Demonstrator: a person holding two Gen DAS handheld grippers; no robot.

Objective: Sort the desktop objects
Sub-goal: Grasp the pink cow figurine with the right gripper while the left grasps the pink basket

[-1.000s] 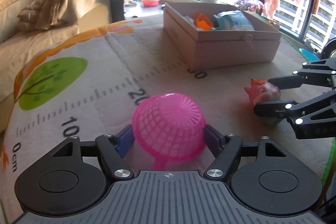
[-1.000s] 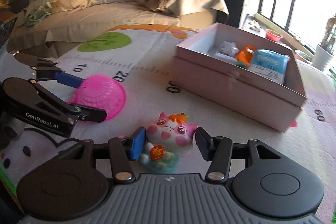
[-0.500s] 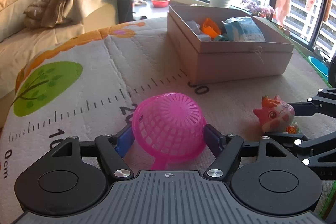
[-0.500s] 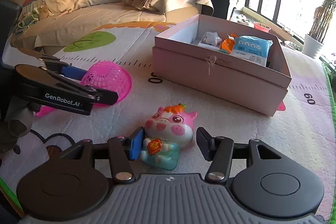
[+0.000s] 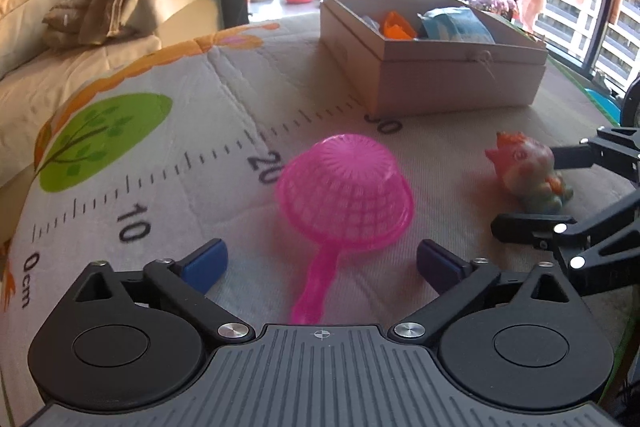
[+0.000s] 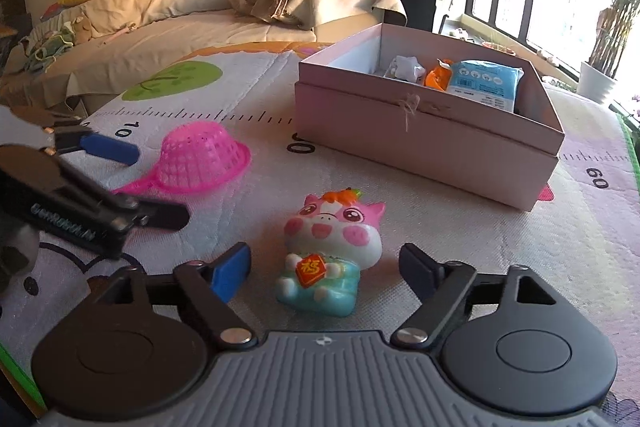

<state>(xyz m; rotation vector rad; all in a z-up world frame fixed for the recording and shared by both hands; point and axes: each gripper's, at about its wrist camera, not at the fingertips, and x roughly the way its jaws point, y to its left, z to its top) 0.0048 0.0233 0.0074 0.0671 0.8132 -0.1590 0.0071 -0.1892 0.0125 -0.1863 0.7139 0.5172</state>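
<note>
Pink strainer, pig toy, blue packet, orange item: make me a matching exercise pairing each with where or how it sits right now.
Things:
1. pink strainer
2. pig toy
3. blue packet
4. orange item

States:
A. inside the pink box, against its far right side
B. upside down on the mat, handle toward the left gripper
C. between the open fingers of the right gripper
D. in the box, between a white object and the packet

Pairs: 1-B, 2-C, 3-A, 4-D
</note>
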